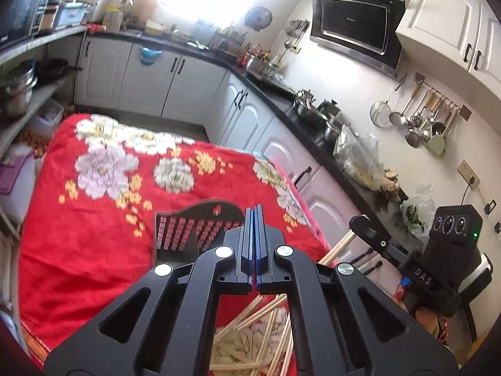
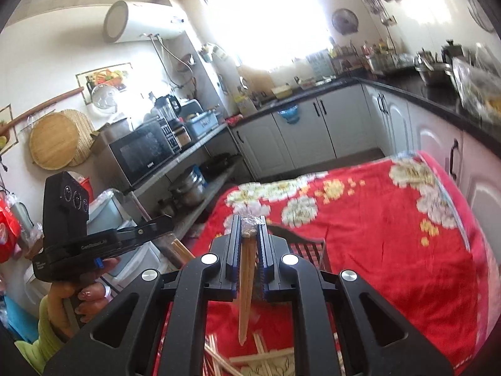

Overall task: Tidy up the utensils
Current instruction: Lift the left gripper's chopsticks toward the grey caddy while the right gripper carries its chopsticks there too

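Black linkage arms of the left hand-held gripper (image 1: 255, 216) fill the foreground of the left wrist view, its two blue-edged fingers pressed flat together with nothing between them. Below it, loose wooden chopsticks (image 1: 266, 329) lie scattered in a heap on the red floral cloth (image 1: 94, 235) that covers the surface. Just beyond the fingertips a dark slatted utensil holder (image 1: 191, 232) lies on the same cloth.

In the right wrist view, the right hand-held gripper (image 2: 249, 222) is narrowed around a pair of chopsticks (image 2: 245, 291), which hang tip-down between the fingers above the scattered pile (image 2: 260, 358). The holder's dark rim (image 2: 307, 244) shows just right of these fingers. At the left edge, a hand (image 2: 84, 297) grips the handle of the other device. White cabinets (image 2: 313, 131) under a dark counter run along the far walls.
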